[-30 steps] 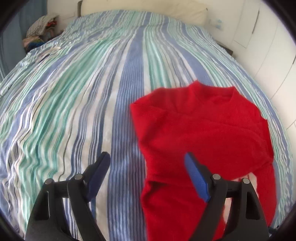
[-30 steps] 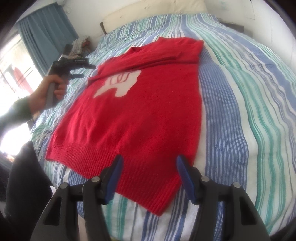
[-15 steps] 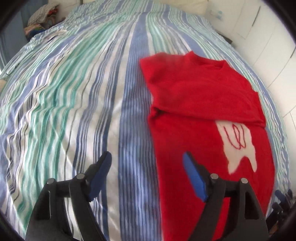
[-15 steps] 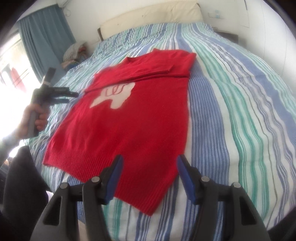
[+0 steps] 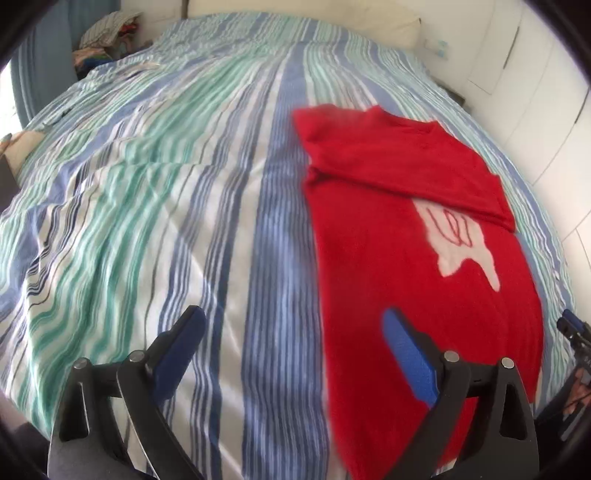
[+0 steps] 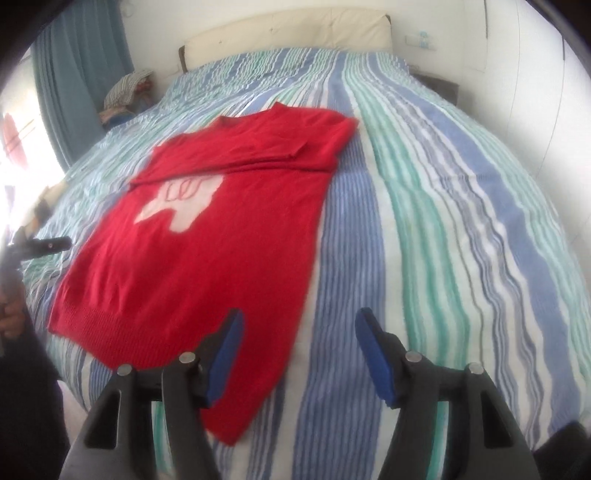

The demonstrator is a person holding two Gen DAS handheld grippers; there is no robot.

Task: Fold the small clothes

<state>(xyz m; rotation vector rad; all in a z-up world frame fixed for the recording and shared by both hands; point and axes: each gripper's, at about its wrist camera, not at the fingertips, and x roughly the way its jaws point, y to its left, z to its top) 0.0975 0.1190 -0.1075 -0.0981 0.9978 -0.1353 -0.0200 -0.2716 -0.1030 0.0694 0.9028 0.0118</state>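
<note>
A red sweater (image 5: 369, 258) (image 6: 221, 240) with a white motif lies flat on the striped bed (image 5: 166, 221) (image 6: 443, 221). Its sleeves are folded across the chest near the collar. My left gripper (image 5: 293, 317) hovers over the sweater's left edge, jaws opening wide, with nothing gripped. My right gripper (image 6: 300, 319) hangs above the hem's right corner, open and widening slightly, with only cloth and bedding beneath. In the right wrist view the left gripper (image 6: 44, 245) shows at the far left, held by a hand (image 6: 11, 314). The right gripper (image 5: 572, 332) peeks in at the left wrist view's right edge.
A pile of clothes (image 5: 107, 33) (image 6: 129, 85) sits by the bed's far left corner. Behind the bed are a cream headboard (image 6: 288, 29) and a blue curtain (image 6: 74, 74). White cupboard doors (image 5: 535, 74) line the right side. A person's dark-clothed leg (image 6: 29, 406) stands at the bed's near left.
The left gripper pulled back from the collar end along the sweater's left edge, and its jaws spread wider. The right gripper rose a little and shifted right off the hem.
</note>
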